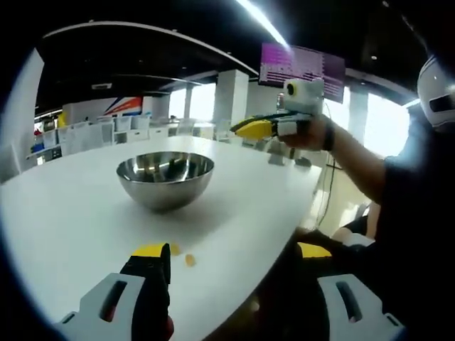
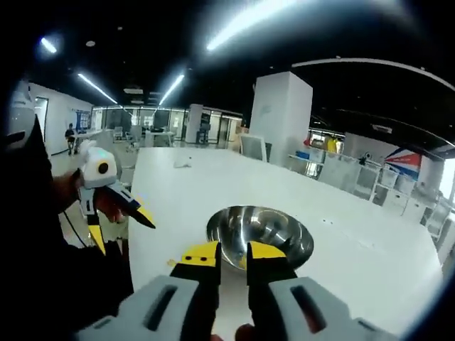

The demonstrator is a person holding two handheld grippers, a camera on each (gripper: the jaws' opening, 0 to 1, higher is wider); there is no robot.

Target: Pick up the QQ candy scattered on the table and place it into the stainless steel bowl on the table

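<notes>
Gleaming steel bowl [image 1: 165,179], contents unclear

Bowl [image 1: 165,179]: shiny silver steel. Table [image 1: 64,213]: plain white. Candies [image 1: 190,260]: pale yellow-orange. Left gripper [image 1: 234,259]: yellow tips, black fingers, grey-white body. Right gripper [image 2: 232,254]: same colours. Person's sleeve [image 1: 419,213]: black. Wall screen [image 1: 302,67]: purple.

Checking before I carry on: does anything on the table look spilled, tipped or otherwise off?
Only the expected scatter: two small orange candies lie loose on the white table, near its edge, just ahead of the left gripper. The stainless steel bowl stands upright and level, apart from them. Nothing looks damaged or tipped.
</notes>
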